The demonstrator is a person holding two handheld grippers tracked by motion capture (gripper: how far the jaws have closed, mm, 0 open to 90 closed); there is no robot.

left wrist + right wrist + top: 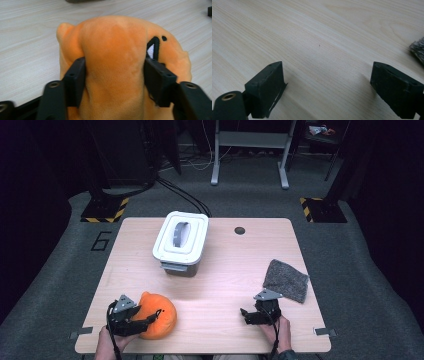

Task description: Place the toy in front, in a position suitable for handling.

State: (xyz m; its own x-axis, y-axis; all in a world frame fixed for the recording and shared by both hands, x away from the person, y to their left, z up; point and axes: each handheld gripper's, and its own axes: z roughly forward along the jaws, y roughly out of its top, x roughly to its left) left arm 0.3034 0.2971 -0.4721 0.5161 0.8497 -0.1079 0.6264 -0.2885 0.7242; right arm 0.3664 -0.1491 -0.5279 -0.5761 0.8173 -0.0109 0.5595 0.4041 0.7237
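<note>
Left gripper (113, 75), seen in its own view, was closed on the orange plush toy (120, 57), with one black jaw pressed into each flank so that the soft body bulged between them. No earlier stage is implied by this legend; the grasp is read from the dents alone. In the high view the orange plush toy (159, 314) lay on the table (220, 285) near its front left corner, with the left gripper (142, 320) set against its left side. The right gripper (325, 87) was held with its jaws wide apart over bare wood, nothing being between them; in the high view it (245, 316) rested near the front edge toward the right corner. A grey cloth (286, 280) lay just beyond it by the right edge, and a white lidded bin (181, 241) stood toward the back of the surface, well apart from the toy. The step in hand was judged to be the securing of the toy. For the next move a firm hold would be called for before lifting, since the plush yields under pressure and could slip; the bin's lid appeared shut and would need opening were the toy meant for it.
</note>
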